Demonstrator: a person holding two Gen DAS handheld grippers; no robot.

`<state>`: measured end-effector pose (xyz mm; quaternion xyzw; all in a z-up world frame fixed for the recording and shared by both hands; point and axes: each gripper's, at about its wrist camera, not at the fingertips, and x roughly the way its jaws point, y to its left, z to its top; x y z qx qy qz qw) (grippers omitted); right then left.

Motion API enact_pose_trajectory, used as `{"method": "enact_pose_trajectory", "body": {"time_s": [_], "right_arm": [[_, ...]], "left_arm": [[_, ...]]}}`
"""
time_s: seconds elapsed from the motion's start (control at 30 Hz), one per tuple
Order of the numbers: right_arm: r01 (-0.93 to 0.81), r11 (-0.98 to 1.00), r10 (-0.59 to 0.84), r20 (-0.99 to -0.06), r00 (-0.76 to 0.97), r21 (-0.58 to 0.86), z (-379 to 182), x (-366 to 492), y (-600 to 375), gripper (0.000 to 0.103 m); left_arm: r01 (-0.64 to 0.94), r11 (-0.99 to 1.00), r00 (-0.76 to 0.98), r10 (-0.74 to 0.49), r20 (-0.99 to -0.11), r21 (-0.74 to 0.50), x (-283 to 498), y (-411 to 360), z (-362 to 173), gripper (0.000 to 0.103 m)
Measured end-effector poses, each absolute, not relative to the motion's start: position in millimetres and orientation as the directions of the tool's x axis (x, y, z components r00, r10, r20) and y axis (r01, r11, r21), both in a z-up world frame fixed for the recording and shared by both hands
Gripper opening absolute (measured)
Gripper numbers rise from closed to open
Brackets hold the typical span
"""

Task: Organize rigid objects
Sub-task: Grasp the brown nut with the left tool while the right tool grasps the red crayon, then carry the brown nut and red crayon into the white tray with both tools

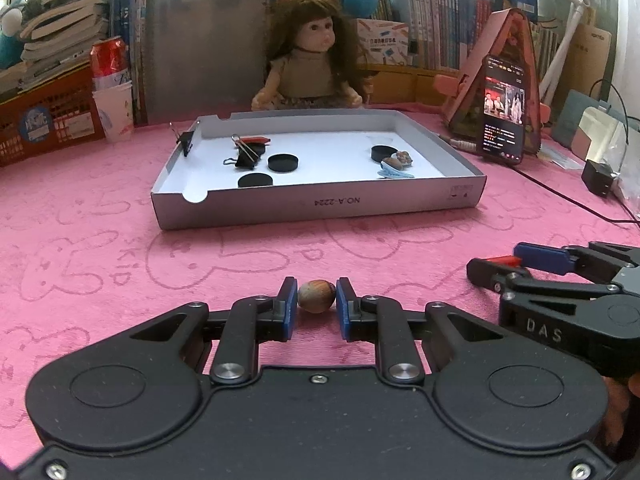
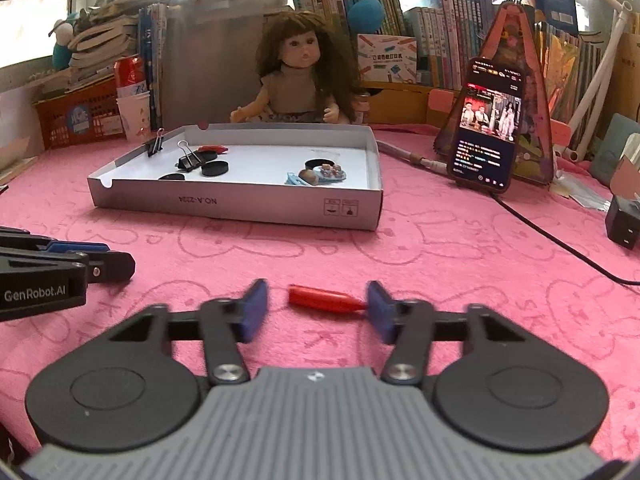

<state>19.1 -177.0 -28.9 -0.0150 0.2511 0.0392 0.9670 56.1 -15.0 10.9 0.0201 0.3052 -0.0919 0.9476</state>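
My left gripper [image 1: 316,304] is shut on a brown hazelnut [image 1: 316,295] low over the pink cloth, in front of the grey tray [image 1: 320,204]. My right gripper [image 2: 316,308] is open around a red pen cap [image 2: 326,299] that lies on the cloth, its thin end touching the right pad. The right gripper also shows at the right of the left wrist view [image 1: 520,264]. The tray [image 2: 240,204] holds black binder clips [image 1: 248,156], black round caps [image 1: 283,162], a red piece [image 2: 213,148] and small trinkets [image 1: 396,164].
A doll [image 1: 312,64] sits behind the tray. A lit phone [image 1: 504,112] leans on a stand at the right, with a black cable [image 1: 568,200] and charger across the cloth. A red can, cups and an orange crate [image 1: 44,120] stand at the back left. Books line the back.
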Motion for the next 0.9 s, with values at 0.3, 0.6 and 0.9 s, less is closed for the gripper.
{"method": "enact_pose_trajectory", "body": {"time_s": [0.3,0.6,0.9], "right_arm": [[-0.142,0.990,0.122,-0.482,0.868,-0.007,-28.8,20.3,-170.2,0.048],[-0.189,0.982,0.159,-0.475,0.865,-0.015,-29.3,18.2,-163.3,0.055],[-0.107,0.994,0.093,-0.456,0.885,-0.005,-32.2,10.6,-161.3,0.068]], "left_arm": [[0.174,0.985,0.800,-0.153,-0.581,-0.019,53.6,-12.4,9.1,0.020],[0.138,0.990,0.813,-0.118,-0.570,-0.008,52.6,-14.0,4.7,0.034],[0.098,0.995,0.827,-0.084,-0.556,-0.005,49.0,-18.9,0.9,0.042]]}}
